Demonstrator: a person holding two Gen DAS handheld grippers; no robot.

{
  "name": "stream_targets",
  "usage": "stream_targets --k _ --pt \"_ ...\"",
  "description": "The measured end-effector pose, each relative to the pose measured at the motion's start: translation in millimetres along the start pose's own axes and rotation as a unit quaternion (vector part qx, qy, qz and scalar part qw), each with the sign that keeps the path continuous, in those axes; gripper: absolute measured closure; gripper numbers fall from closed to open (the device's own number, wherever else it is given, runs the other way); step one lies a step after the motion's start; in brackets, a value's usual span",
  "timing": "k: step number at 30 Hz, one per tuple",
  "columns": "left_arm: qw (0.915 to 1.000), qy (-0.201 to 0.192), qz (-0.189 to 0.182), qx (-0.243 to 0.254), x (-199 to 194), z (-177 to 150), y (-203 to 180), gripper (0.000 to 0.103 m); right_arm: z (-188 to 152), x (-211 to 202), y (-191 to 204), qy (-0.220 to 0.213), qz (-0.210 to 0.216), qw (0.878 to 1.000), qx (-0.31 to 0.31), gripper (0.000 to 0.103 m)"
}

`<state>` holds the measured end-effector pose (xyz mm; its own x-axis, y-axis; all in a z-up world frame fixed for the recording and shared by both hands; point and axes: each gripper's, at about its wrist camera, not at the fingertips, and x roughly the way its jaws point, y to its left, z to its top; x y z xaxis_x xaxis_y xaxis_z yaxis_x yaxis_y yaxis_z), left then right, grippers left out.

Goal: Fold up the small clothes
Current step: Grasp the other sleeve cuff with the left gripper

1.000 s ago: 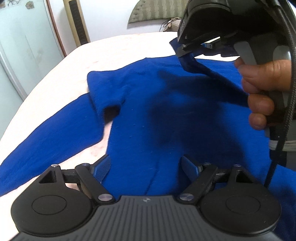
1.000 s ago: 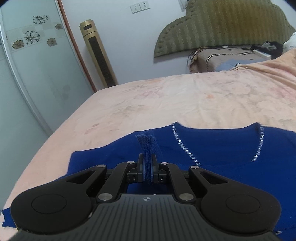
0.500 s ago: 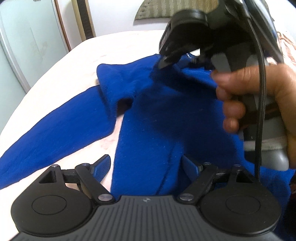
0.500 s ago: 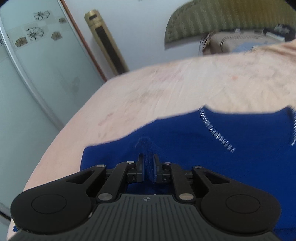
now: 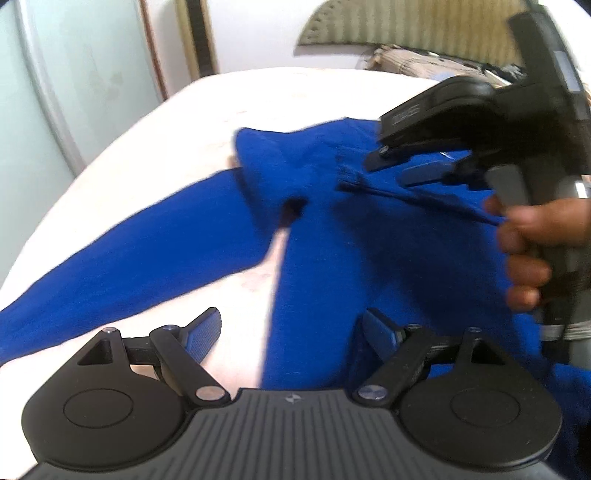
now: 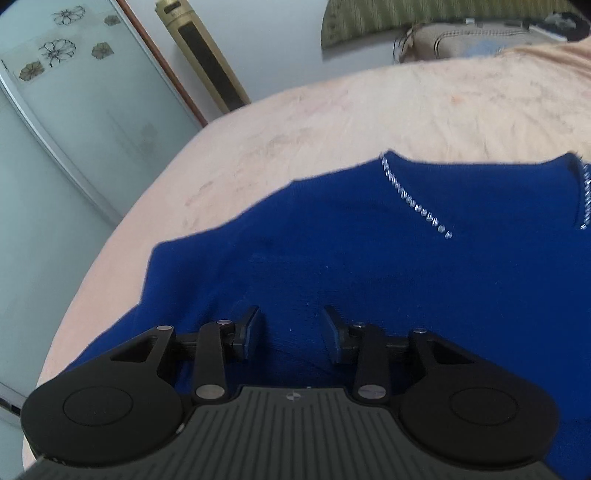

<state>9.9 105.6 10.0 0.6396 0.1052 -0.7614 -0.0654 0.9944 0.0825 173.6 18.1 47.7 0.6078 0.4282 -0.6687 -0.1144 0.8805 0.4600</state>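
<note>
One royal-blue knit sweater [image 5: 369,236] with a silver-beaded neckline is on the pale peach bedsheet [image 6: 332,122]; you hold two black two-finger grippers.

Your left gripper [image 5: 291,332], at the bottom centre of the left wrist view, has its jaws spread wide with nothing between the blue-padded fingers [image 5: 201,332]. The sweater's side edge runs up the frame between those fingers: bare sheet under the left finger, blue fabric under the right one. One long sleeve [image 5: 129,266] stretches toward the lower left of that frame.

Your right gripper [image 6: 291,328], at the bottom centre of the right wrist view, stands parted to a moderate gap. It grips nothing; the fingers sit just above the sweater's shoulder area and I cannot tell whether they touch the knit. In the left wrist view the same gripper [image 5: 402,166] shows at the upper right, blurred, in your right hand [image 5: 528,251], with a raised ridge of fabric [image 5: 417,195] just below its fingers.

The beaded neckline [image 6: 413,199] lies at the right of the right wrist view, well beyond the fingers. One gold tower fan [image 6: 207,59] stands at the upper left, one olive quilted headboard [image 6: 424,18] at the top right.
</note>
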Motion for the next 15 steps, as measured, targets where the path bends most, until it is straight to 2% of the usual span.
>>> stream_targets --k 2,4,7,10,12,15 --pt "0.9994 -0.006 0.024 -0.022 -3.3 -2.4 18.1 0.019 -0.2 -10.0 6.7 -0.007 0.012 1.0 -0.007 0.058" --pt "0.9962 -0.006 0.046 -0.073 -5.9 -7.0 47.8 0.019 -0.7 -19.6 17.2 -0.015 0.01 0.999 -0.028 0.054" --pt "0.9828 0.005 0.067 -0.172 -6.4 -18.2 100.0 0.019 -3.4 -31.4 30.9 -0.023 0.015 0.998 -0.064 0.05" --pt "0.9566 0.002 0.07 -0.283 -8.0 -35.6 154.0 0.019 -11.3 -41.5 44.0 -0.025 0.025 0.995 -0.095 0.047" --pt "0.9344 -0.015 0.053 -0.352 -11.9 -47.2 184.6 0.019 -15.6 -47.1 50.6 -0.025 0.031 0.993 -0.111 0.044" --pt "0.896 -0.052 0.022 -0.441 -16.6 -61.3 218.5 0.019 -18.3 -53.4 58.7 -0.026 0.041 0.991 -0.124 0.039"
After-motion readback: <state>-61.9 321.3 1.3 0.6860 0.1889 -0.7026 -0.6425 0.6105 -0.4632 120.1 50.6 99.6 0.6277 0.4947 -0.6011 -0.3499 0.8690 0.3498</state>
